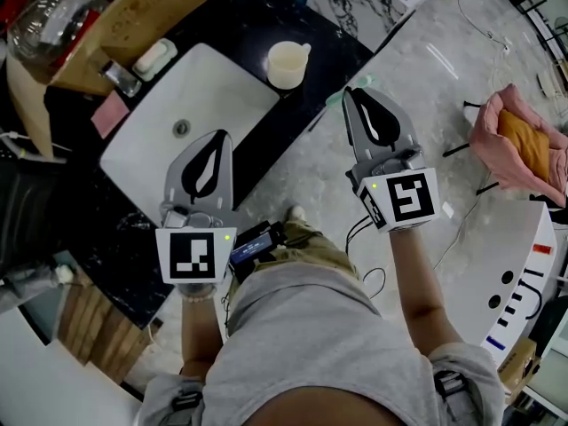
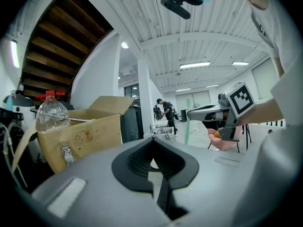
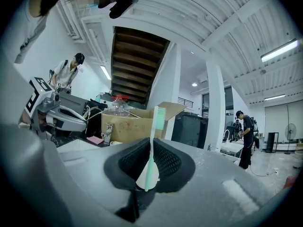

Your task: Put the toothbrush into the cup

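Toothbrush (image 3: 154, 126) clamped in the right gripper (image 1: 355, 94), centre frame, cup (image 1: 287, 63) above-left on the dark counter (image 1: 244, 25); left gripper (image 1: 219, 138) closed, empty; the thin handle may swivel and miss the rim

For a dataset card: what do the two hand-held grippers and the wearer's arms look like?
Both the left hand-held gripper and right hand-held gripper have grey shells with black teardrop-shaped jaw linings. Each carries a white cube with black square markers and a small green light. A thin black cable loops below the right one. The arms are bare below short grey sleeves.
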Motion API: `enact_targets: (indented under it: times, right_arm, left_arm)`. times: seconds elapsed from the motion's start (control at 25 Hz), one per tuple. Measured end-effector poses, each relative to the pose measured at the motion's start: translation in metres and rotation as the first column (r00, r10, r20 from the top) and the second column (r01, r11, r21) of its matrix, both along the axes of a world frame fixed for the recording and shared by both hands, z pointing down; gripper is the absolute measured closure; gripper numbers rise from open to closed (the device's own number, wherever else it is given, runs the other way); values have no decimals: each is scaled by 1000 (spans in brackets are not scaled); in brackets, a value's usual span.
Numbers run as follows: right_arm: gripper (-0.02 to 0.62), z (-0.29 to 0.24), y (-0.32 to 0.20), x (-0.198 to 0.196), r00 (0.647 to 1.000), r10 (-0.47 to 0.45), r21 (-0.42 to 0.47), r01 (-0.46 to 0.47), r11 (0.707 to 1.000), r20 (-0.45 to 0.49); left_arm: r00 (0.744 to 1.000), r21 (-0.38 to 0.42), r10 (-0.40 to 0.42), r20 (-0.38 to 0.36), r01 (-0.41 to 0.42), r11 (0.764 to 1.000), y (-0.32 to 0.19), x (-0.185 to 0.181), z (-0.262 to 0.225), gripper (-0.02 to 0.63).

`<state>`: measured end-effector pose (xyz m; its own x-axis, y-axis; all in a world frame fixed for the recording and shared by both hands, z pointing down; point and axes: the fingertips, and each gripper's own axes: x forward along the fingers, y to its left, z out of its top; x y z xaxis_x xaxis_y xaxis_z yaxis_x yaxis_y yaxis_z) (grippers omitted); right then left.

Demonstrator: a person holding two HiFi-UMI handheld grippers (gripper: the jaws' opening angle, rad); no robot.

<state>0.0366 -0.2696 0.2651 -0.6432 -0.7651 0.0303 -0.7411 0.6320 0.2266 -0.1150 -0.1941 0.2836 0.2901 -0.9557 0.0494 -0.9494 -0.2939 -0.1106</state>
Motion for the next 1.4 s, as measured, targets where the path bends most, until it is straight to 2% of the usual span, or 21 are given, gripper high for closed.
enact_targets:
  times: [0.72, 1.12, 1.4]
  right_arm:
    - [571, -7, -64, -36, 989, -138, 64, 141, 988, -48]
    - [571, 9, -91, -64, 979, -188, 41, 191, 981, -77]
    - [571, 42, -104, -77, 969, -209, -4, 211, 978, -130]
  left_arm:
    - [995, 5, -104, 10, 104, 995, -11, -10, -5, 595]
    - [986, 2, -166, 10, 166, 986, -10, -21, -5, 595]
    - [980, -18, -196, 12, 197, 980, -9, -24, 1, 594]
